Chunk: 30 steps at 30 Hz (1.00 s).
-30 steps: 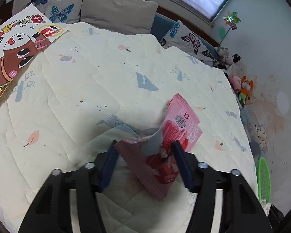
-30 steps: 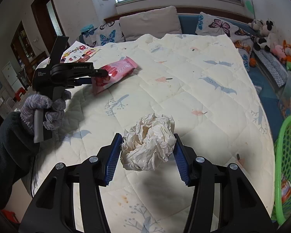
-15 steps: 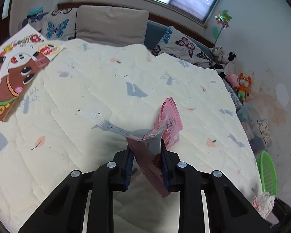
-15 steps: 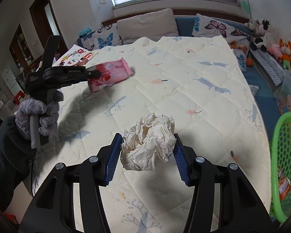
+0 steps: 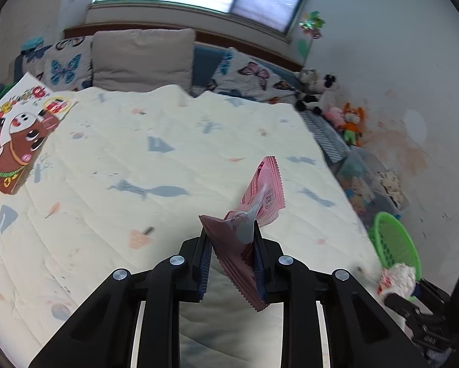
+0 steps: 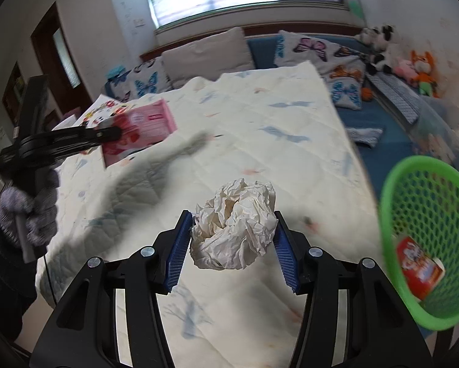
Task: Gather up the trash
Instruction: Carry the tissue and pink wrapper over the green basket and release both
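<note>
Both grippers have swung toward the green basket (image 6: 425, 245), which now looms larger beside the bed. The left gripper (image 5: 231, 263), held up in a gloved hand (image 6: 30, 211), is clamped tight on the pink wrapper (image 5: 254, 211), lifted above the quilt (image 5: 137, 168), flat and crinkle-edged. The right gripper (image 6: 232, 245) squeezes a crumpled paper ball (image 6: 234, 224) near the basket rim. Only the right wrist view shows a red packet (image 6: 418, 266) lying inside the basket.
</note>
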{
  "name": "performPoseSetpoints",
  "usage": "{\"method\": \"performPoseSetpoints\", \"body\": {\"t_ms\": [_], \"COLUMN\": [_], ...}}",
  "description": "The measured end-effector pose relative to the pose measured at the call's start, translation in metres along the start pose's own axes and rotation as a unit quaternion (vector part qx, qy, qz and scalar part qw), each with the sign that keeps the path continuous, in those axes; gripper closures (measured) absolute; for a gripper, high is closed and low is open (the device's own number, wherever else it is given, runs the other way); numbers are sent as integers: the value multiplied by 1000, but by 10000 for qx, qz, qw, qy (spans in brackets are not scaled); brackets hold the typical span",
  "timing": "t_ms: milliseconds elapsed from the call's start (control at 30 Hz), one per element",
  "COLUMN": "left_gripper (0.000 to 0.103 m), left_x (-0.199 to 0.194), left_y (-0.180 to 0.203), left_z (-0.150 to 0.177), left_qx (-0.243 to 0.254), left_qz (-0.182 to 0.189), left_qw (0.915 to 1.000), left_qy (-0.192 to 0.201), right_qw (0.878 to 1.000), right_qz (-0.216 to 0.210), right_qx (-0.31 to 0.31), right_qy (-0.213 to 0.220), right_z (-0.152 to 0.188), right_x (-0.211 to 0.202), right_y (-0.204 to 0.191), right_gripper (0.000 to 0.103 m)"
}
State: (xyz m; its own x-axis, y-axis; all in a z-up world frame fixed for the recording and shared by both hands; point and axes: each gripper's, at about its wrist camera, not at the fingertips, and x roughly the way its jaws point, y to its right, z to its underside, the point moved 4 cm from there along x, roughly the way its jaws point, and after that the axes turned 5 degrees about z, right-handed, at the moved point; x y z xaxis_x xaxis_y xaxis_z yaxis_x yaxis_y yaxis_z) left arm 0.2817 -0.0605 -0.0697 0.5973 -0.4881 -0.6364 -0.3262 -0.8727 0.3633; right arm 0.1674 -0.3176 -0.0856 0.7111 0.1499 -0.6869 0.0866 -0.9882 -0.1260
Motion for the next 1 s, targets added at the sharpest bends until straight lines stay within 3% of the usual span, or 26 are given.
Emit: {"method": "performPoseSetpoints", "body": {"t_ms": [467, 700, 1000], "left_gripper": [80, 80, 80], "left_x": [9, 31, 62], "left_y": [123, 188, 246], "left_z": [9, 18, 26], "left_qx": [668, 1040, 1341], "left_qz": [740, 1021, 1278], "left_qw": [9949, 9888, 9809], "left_qy": [-136, -316, -590], "right_qw": [9946, 9874, 9797], "right_qz": [837, 1283, 1597], "right_qx": [574, 918, 1214], "right_qy": [213, 158, 26], "right_z": [18, 33, 49], "right_x": [-49, -63, -66], "right_y": [106, 165, 209], "right_gripper": [50, 50, 47]}}
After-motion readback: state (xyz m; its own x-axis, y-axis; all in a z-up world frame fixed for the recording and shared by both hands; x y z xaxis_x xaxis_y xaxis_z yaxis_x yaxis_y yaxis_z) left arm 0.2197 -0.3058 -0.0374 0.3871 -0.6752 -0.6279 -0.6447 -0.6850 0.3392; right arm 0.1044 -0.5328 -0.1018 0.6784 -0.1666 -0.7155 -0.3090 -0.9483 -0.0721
